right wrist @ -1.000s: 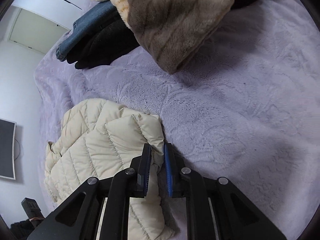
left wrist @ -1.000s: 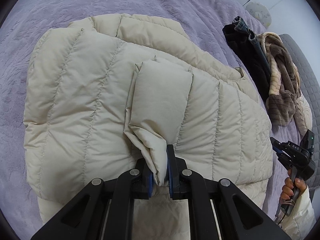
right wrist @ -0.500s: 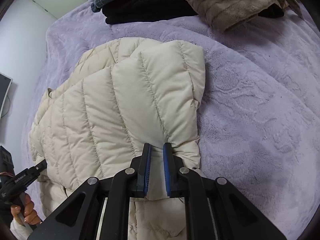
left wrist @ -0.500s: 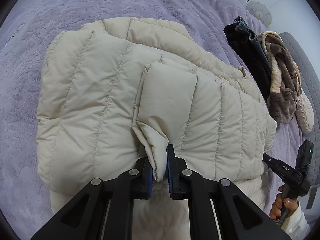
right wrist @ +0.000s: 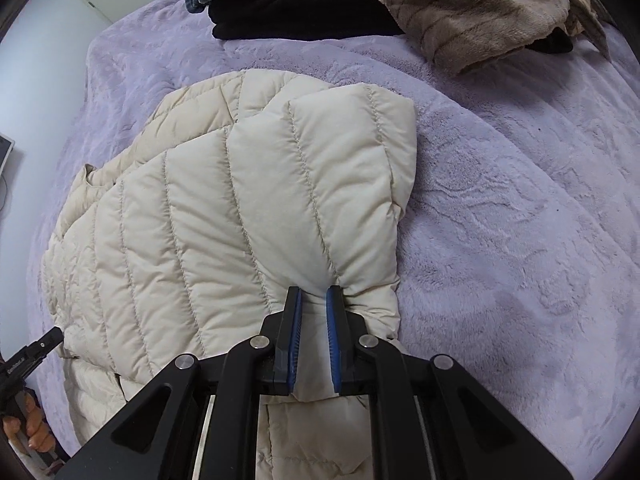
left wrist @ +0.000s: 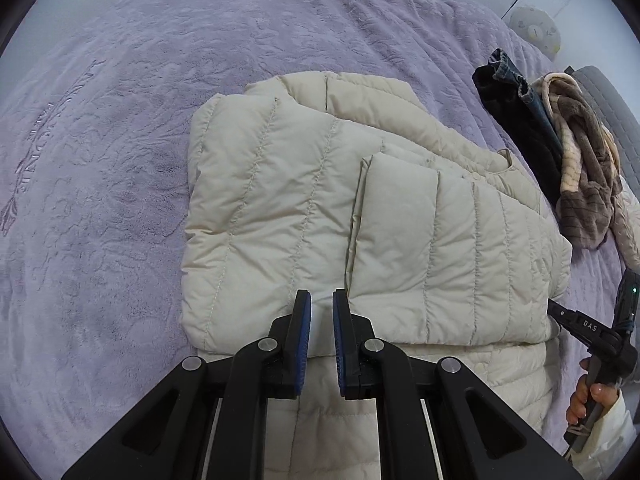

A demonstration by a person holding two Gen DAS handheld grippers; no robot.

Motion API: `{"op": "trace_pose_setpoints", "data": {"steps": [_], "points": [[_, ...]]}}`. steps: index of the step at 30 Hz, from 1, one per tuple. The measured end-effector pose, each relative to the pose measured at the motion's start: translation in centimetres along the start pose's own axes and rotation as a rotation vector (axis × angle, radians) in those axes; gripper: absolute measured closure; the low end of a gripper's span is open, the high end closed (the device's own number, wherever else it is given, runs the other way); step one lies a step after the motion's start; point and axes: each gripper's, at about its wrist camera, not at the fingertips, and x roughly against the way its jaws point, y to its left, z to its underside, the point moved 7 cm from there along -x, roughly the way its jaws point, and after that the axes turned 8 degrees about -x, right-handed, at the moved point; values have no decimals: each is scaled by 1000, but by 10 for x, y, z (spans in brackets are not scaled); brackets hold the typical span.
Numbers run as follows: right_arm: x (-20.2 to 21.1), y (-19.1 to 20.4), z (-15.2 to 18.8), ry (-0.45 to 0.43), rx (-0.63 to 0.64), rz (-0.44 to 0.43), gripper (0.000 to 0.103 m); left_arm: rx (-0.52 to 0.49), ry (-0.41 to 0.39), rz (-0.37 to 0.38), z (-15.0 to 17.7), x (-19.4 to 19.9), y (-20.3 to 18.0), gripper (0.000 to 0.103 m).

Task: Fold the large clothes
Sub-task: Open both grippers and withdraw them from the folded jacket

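Two grippers hover over a cream puffer jacket (left wrist: 360, 232) lying folded on the lilac blanket (left wrist: 120, 160). Left gripper (left wrist: 321, 304) has its jaws parted, holding nothing, above the folded edge. Right gripper (right wrist: 313, 300) pinches that edge's puffed fabric. At two o'clock lies a heap of clothes (left wrist: 560, 152).

Black tongs (left wrist: 319, 300), blue pads (right wrist: 295, 320), silver screws, white sleeve (left wrist: 600, 436).
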Motion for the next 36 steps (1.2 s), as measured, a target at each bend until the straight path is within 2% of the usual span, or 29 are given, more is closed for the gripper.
{"op": "trace_pose_setpoints", "data": {"steps": [14,15,17,18,19,26,28,31,33,34,35,36], "points": [[59,14,34,49,-23,-57,86,-39,50,-44,20,28,-19,90],[62,15,38,54,-24,-60,82,-39,57,-44,23,31,-20,90],[70,18,44,59,-26,-65,61,-44,71,-52,28,36,-21,90],[74,20,48,57,-27,-69,42,-48,77,-57,31,38,-21,90],[79,22,51,51,-25,-73,36,-51,81,-62,34,40,-21,90],[103,35,77,64,-21,-86,36,-79,134,-96,56,55,-20,90],[109,39,83,66,-20,-91,30,-82,138,-102,62,60,-18,90],[115,43,92,69,-17,-96,30,-89,142,-104,71,68,-15,88],[119,46,97,71,-15,-97,30,-82,142,-111,77,73,-13,33],[121,47,100,72,-16,-98,30,-72,123,-123,79,79,-11,0],[123,48,102,73,-17,-99,30,-71,83,-138,79,87,-10,0],[125,49,105,72,-18,-100,30,-86,76,-139,80,91,-11,0]]}}
